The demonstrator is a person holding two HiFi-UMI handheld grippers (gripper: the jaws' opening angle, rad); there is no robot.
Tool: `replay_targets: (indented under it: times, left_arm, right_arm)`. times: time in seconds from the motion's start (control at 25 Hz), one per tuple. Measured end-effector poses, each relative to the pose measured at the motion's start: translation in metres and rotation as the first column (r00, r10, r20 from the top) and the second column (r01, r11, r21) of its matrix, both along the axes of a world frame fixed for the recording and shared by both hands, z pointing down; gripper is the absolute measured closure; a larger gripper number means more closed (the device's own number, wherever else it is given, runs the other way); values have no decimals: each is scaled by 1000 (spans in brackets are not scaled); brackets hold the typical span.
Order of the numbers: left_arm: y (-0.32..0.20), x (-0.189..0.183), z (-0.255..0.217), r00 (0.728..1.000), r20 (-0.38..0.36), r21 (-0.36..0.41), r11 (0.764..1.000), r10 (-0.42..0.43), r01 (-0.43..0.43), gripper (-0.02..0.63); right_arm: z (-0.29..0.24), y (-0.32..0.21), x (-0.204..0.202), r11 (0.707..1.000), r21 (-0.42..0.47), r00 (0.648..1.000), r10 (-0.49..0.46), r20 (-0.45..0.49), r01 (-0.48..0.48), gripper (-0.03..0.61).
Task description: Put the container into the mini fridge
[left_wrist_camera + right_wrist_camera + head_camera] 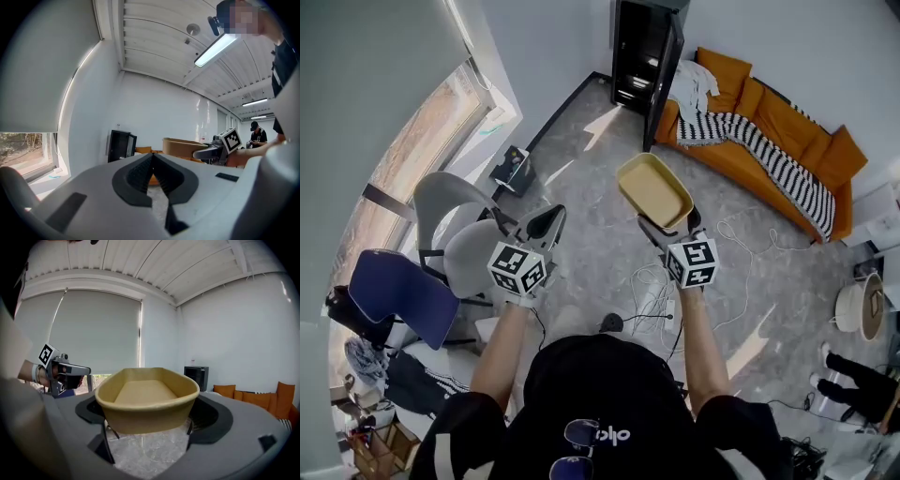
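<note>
L gripper point(152, 158) fingers together – mini fridge point(121, 146) ahead, container point(184, 147) rt.

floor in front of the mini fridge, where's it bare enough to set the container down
Bare floor runs from the mini fridge back toward you, bordered by the grey chairs on the left and the sofa on the right. Crowded: white cables close in front of you.
</note>
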State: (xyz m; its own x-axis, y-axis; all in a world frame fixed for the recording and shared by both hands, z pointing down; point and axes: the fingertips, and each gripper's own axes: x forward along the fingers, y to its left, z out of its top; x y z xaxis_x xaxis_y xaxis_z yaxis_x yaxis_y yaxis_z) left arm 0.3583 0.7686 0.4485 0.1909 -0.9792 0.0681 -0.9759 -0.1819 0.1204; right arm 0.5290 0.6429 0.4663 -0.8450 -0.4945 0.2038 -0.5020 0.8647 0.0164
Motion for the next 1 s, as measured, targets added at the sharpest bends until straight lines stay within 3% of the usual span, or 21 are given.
replay_targets:
  times: [0.16, 0.36, 1.0]
  left_arm:
    - [-24, -22, 4, 1000, -4, -4, 1000, -6, 6, 609]
    - [-76, -76, 11, 1000, -19, -2, 1000, -12, 12, 609]
    - [-270, -281, -8, 997, -13, 9, 997, 78, -78, 609]
  right_arm:
    - [7, -27, -24, 1000, -14, 1000, -5, -5, 5, 48]
    - [14, -77, -78, 1000, -21, 1000, -11, -21, 11, 48]
    - [-6, -253, -300, 1000, -7, 1000, 23, -19, -23, 48]
